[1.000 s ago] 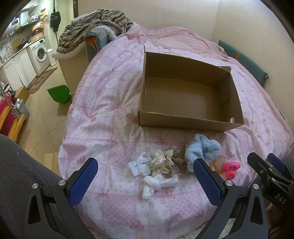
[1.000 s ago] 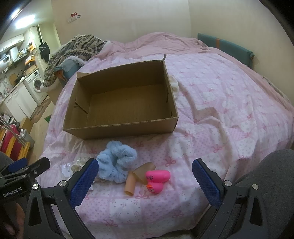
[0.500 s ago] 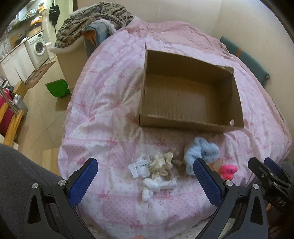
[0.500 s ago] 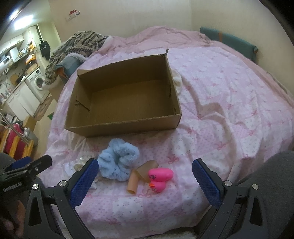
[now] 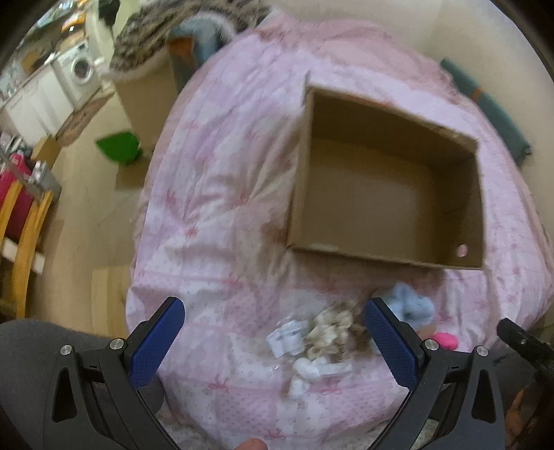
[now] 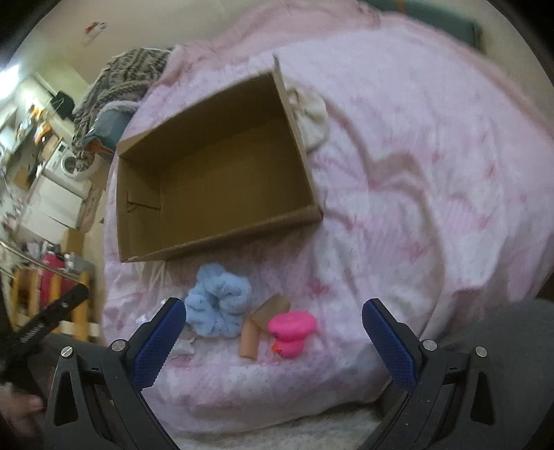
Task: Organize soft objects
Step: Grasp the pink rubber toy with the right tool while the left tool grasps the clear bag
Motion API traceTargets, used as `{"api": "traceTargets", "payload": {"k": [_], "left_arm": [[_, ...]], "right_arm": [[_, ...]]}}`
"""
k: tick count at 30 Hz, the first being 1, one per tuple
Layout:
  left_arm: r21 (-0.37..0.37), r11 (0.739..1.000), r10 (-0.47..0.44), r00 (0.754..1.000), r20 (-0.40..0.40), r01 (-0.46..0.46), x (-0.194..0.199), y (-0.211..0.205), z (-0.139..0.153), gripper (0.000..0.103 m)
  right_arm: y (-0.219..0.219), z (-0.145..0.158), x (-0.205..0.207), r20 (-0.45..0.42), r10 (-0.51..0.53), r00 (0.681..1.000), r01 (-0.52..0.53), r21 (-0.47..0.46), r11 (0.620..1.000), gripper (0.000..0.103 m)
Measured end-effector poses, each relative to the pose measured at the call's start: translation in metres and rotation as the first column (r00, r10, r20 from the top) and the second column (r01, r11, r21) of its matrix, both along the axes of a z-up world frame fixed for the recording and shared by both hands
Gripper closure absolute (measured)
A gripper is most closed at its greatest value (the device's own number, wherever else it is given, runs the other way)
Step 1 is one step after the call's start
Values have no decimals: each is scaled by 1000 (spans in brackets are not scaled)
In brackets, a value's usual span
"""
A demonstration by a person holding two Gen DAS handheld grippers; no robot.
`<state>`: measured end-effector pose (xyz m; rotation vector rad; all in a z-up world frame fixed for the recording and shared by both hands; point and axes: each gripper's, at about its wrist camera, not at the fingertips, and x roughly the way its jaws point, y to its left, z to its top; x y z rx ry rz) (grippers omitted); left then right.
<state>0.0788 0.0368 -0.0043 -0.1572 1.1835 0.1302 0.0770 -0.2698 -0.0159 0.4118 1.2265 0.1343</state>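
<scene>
An empty open cardboard box [image 5: 391, 194] [image 6: 221, 180] sits on the pink bedspread [image 5: 214, 214]. In front of it lie a fluffy light-blue scrunchie [image 6: 218, 304] [image 5: 412, 306], a tan tube-shaped piece [image 6: 258, 330], a pink duck toy [image 6: 292, 329] [image 5: 446, 339], a beige ruffled scrunchie [image 5: 332, 332], a white cloth piece [image 5: 311, 370] and a small clear packet with a label [image 5: 287, 339]. My left gripper [image 5: 273, 332] is open above the beige and white items. My right gripper [image 6: 273, 332] is open above the tan piece and duck. Both are empty.
A cream cloth [image 6: 311, 117] lies behind the box's right wall. A striped blanket [image 5: 180, 24] is piled at the bed's far left corner. Left of the bed are floor, a green bin [image 5: 117, 147], a washing machine [image 5: 81, 71] and a wooden chair [image 5: 20, 242].
Both grippers have risen and tilted down, so the box and items sit lower and look blurred. The right view has rolled. No object has moved.
</scene>
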Motion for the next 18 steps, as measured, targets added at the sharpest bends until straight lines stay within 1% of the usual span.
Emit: {"api": "traceTargets", "payload": {"k": [2,3,5,6,7,11,12,14,15,16,18], "left_arm": [[-22,999,23,999,-25,-24,2,5,-9,0],[-34,999,41,998,-36,-42,3,10,-15,0],[-36,998,51,997,-53,-53,4,12,-23,0],[-37,998,53,997,-61,-55,4,13,-28,0],[-39,998,55,996,-65,-57,4,13,-31,0],[-38,998,48,995,-85,-52,5,12,-45,0],[-42,998,46,995,-90,-50,6,12,-47,0],[-54,997,51,994,-96,-56,8,13,-50,0],[-56,997,56,993,-100,-62,9,15,-51,0],[-56,996,64,992,-106,-70,10,18,-52,0],[-71,993,81,989,-123,-90,11,24,-58,1]], "right_arm": [[-5,-14,3,-49,-22,999,24,50,998,0],[-5,-22,2,-69,-28,997,32,58,998,0],[-2,-38,4,-118,-22,993,31,75,997,0],[-1,-44,6,-142,-21,990,32,73,997,7],[1,-53,6,-171,-25,985,38,69,997,11],[6,-78,8,-237,-27,971,42,60,997,16],[11,-82,10,-248,-16,969,30,54,998,17],[21,-86,12,-245,8,969,-6,12,1000,20],[25,-87,13,-237,20,971,-22,-6,1000,24],[28,-87,15,-229,26,973,-32,-21,999,35],[31,-91,17,-236,37,971,-46,-35,998,52]]}}
